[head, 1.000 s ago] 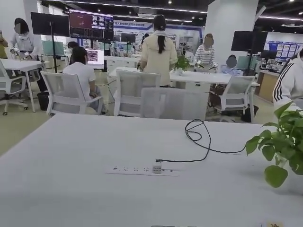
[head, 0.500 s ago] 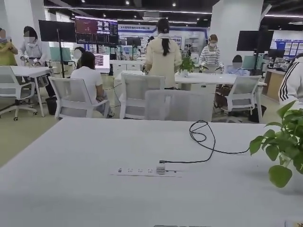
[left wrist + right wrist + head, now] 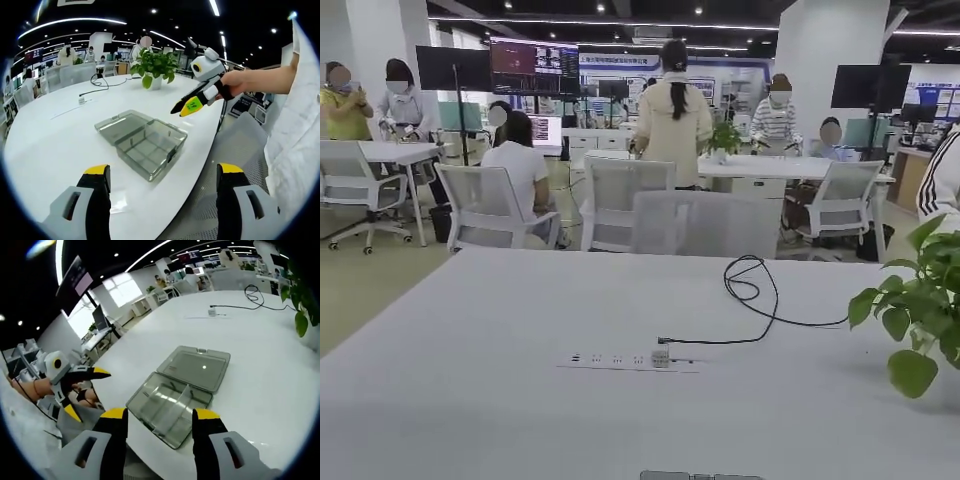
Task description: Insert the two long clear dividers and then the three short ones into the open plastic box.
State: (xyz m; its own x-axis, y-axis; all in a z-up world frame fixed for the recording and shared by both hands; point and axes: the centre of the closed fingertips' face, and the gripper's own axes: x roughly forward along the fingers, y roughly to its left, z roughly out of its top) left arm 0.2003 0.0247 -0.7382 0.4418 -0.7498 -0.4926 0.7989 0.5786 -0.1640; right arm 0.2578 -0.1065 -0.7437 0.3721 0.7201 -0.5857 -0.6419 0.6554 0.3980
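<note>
"Clear plastic box [image 3: 150, 147]?"
"Open, lid [image 3: 120, 125] flat, by the desk's [image 3: 50, 140] near edge; contents hard to make out."
"Jaws?"
"Spread and empty, left gripper [image 3: 163, 169] and right gripper [image 3: 160, 413] alike."

An open-plan office; white desks [image 3: 470, 350], mesh chairs [image 3: 490, 205], wall screens [image 3: 527, 68] (people [image 3: 672, 115] at work).

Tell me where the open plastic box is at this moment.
In the left gripper view, the open plastic box lies on the white table near its edge, ahead of the jaws, with the potted plant beyond it.
</note>
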